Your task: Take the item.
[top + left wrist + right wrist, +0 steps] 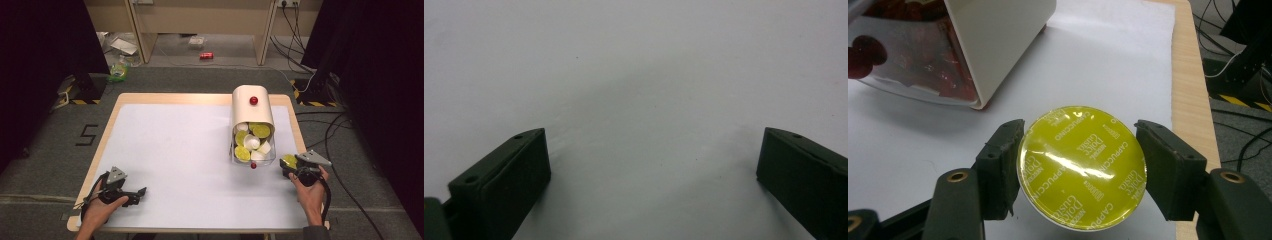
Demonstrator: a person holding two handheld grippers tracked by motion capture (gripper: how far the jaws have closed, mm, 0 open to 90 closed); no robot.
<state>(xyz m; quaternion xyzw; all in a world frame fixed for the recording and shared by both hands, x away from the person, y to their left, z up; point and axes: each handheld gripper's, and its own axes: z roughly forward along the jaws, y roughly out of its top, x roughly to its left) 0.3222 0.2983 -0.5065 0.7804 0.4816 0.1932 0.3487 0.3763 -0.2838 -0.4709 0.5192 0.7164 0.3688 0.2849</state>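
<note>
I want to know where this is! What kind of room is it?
Probably a lab or studio for recording tasks. Black curtains hang at both sides, cables trail over the floor, and the table holds just a capsule bin.

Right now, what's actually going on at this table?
A person works with a claw in each hand. The right claw is shut on a round coffee capsule with a yellow foil lid, held just right of the cream-lidded clear plastic container, which lies tipped toward the person and holds more yellow and white capsules. The left claw sits open over the white table mat near the front left, holding nothing.
</note>
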